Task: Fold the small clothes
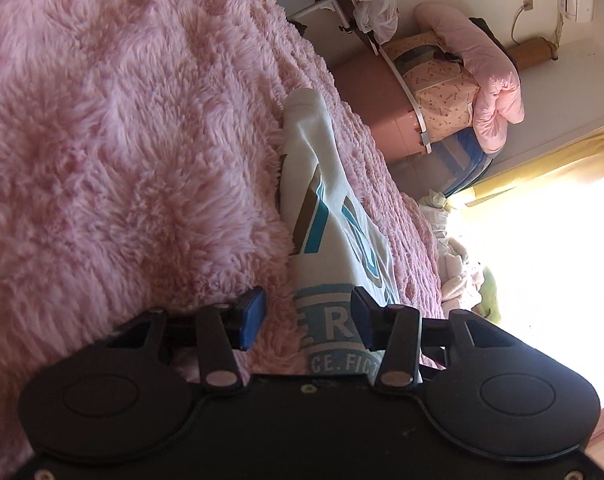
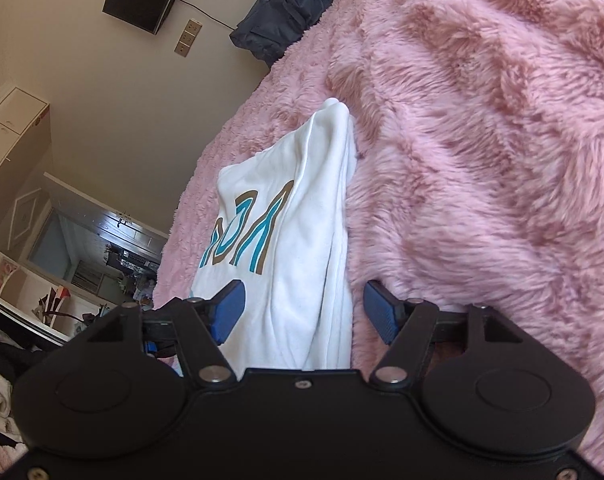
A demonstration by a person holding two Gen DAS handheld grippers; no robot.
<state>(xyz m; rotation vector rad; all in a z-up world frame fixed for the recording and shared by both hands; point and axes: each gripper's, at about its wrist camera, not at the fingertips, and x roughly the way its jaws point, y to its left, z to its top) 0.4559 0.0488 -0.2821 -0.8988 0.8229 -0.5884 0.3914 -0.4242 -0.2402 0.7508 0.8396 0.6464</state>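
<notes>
A white T-shirt (image 1: 321, 216) with teal and brown lettering lies on a fluffy pink blanket (image 1: 122, 140). My left gripper (image 1: 307, 316) is open, its blue pads on either side of the shirt's printed edge, close above it. In the right wrist view the same shirt (image 2: 302, 220) lies partly folded lengthwise, with a raised fold along its right side on the pink blanket (image 2: 481, 140). My right gripper (image 2: 305, 312) is open, its blue pads either side of the shirt's near end. Neither gripper pinches the cloth.
The blanket bulges high to the left of the shirt in the left view. Beyond the bed edge stand a pink bin (image 1: 381, 100) with rolled bedding, and a bright window. In the right view a dark bag (image 2: 278, 16) lies at the bed's far edge.
</notes>
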